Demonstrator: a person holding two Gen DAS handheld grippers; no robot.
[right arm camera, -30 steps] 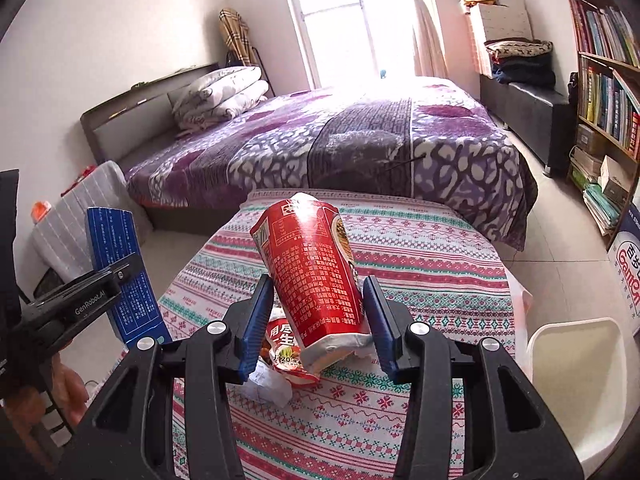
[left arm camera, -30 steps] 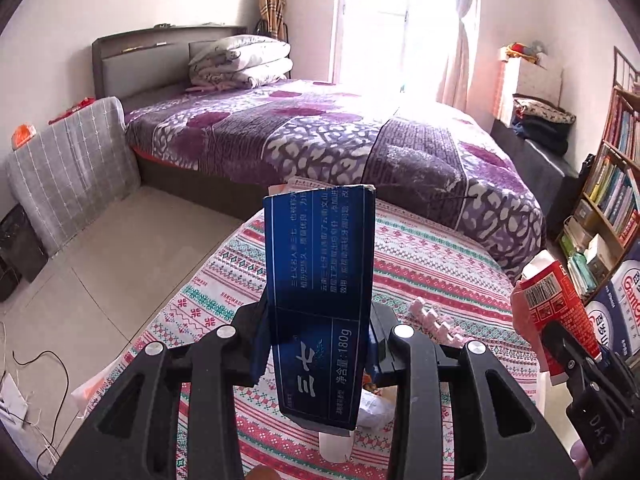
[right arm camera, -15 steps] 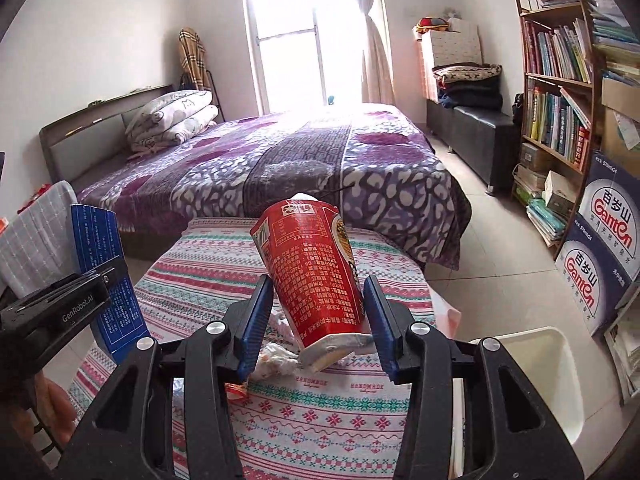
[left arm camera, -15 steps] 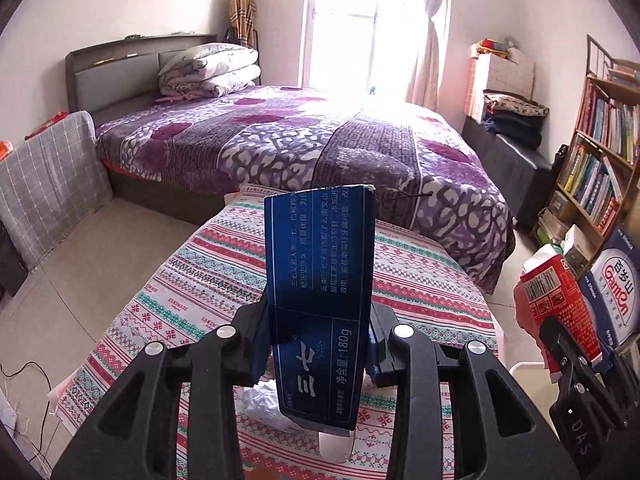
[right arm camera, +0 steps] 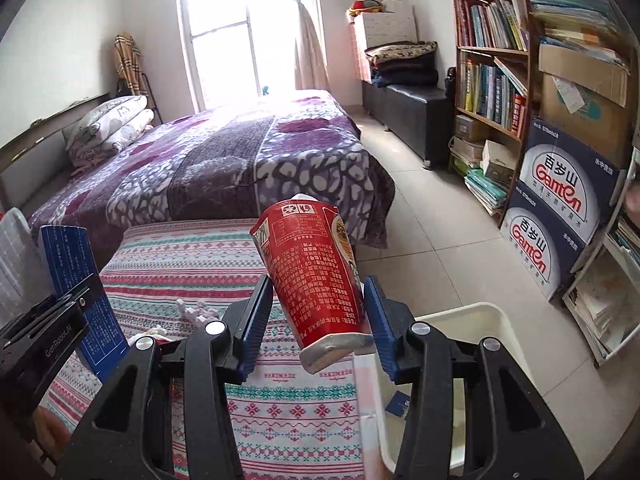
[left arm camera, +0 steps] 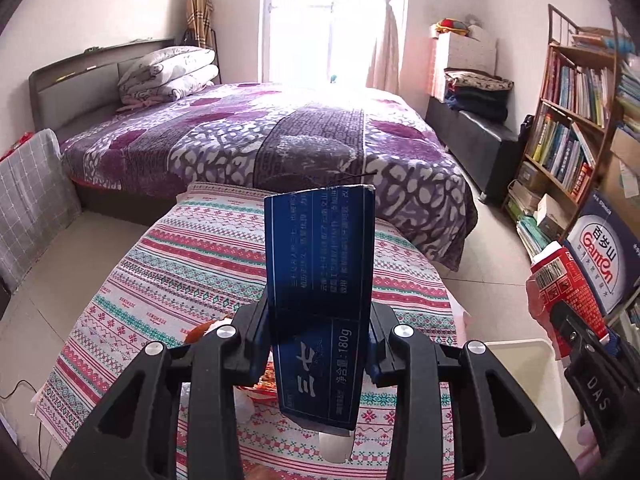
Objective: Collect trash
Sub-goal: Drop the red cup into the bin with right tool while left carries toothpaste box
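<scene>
My left gripper (left arm camera: 318, 334) is shut on a flattened dark blue toothpaste box (left arm camera: 322, 280), held upright above the patterned tablecloth (left arm camera: 180, 280). My right gripper (right arm camera: 318, 320) is shut on a crushed red noodle cup (right arm camera: 316, 276), held tilted near the table's right edge, just left of a white bin (right arm camera: 476, 320). The bin also shows in the left wrist view (left arm camera: 524, 364). The red cup shows at the right of the left wrist view (left arm camera: 564, 292). The blue box shows at the left of the right wrist view (right arm camera: 80, 276).
Crumpled wrappers and white tissue lie on the table (left arm camera: 208, 326) (right arm camera: 196, 312). A purple bed (left arm camera: 280, 132) stands beyond the table. A bookshelf (right arm camera: 500, 72) and stacked water cartons (right arm camera: 560, 200) line the right wall.
Both grippers have swung to the right with their loads. The white bin has come fully into the right wrist view, and the red cup now hangs next to its rim.
</scene>
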